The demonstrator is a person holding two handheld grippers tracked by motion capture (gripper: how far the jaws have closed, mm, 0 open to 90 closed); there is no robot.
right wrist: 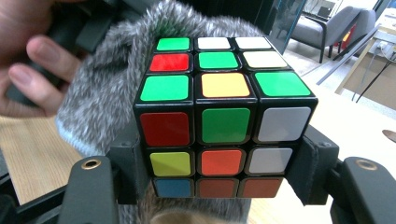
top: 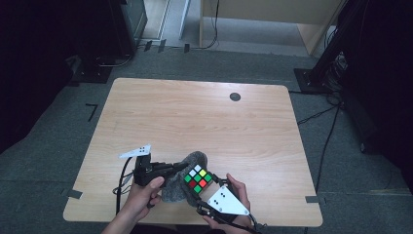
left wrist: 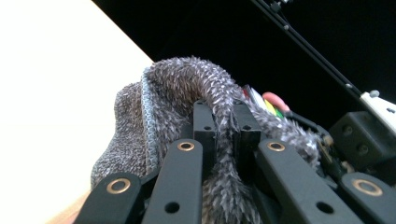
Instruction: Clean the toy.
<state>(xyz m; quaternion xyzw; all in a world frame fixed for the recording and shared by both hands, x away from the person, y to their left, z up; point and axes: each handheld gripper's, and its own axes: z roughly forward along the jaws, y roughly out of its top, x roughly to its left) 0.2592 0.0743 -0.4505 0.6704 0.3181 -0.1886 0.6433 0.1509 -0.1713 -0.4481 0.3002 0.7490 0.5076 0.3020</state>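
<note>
Cube [right wrist: 219, 116] partly behind grey cloth [left wrist: 187, 93]

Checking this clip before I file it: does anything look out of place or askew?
Nothing is damaged or spilled. The puzzle cube is scrambled and sits squarely in the right gripper; the left gripper pinches a fold of the fuzzy grey cloth bunched against the cube.

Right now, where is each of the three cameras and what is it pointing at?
High view: above the table, looking down; both hands, cube, cloth.
Left gripper view: rides the left tongs, shut on the cloth.
Right gripper view: rides the right tongs, clamping the cube.
All three share cube and cloth.
</note>
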